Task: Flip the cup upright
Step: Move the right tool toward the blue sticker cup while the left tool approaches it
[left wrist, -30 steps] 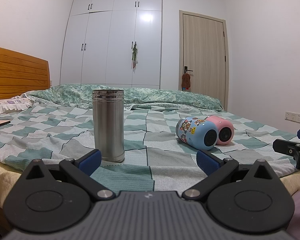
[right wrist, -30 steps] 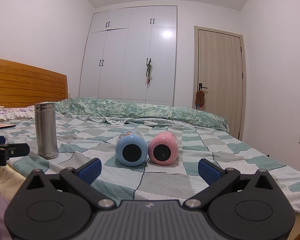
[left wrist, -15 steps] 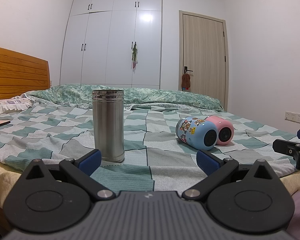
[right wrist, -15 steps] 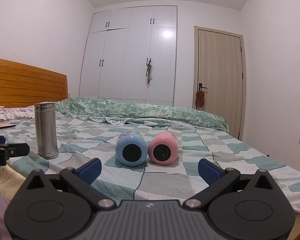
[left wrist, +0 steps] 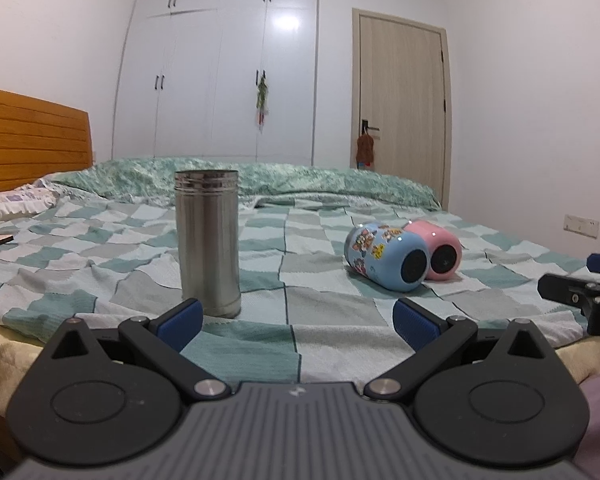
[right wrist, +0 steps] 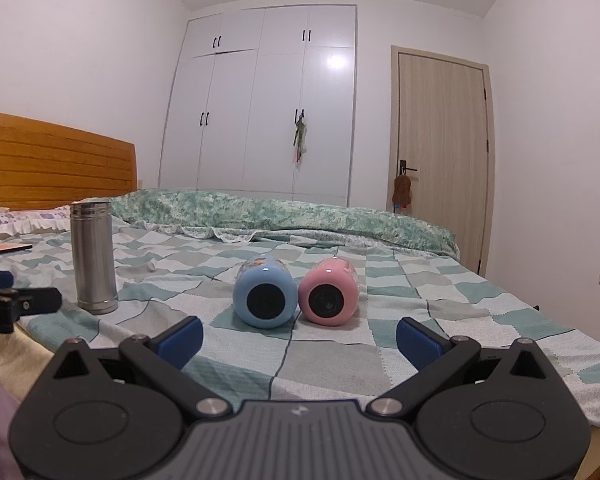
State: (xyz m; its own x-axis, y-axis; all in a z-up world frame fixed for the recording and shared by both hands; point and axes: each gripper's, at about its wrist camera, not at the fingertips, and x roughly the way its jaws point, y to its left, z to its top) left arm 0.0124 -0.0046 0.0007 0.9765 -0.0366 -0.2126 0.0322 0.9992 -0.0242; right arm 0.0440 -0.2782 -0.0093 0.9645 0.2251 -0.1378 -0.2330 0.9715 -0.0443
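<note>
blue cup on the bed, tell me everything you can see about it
The blue cup is a short, rounded, glossy light-blue cylinder with cartoon stickers along its side. It lies on its side on the checked blanket, its round dark end turned toward the cameras. The pink cup lies close against it, on its right in the right wrist view. Neither gripper touches it; both are open and short of it.

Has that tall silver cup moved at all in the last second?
No. The silver cup stands upright on the same checked patch of blanket, as before.
</note>
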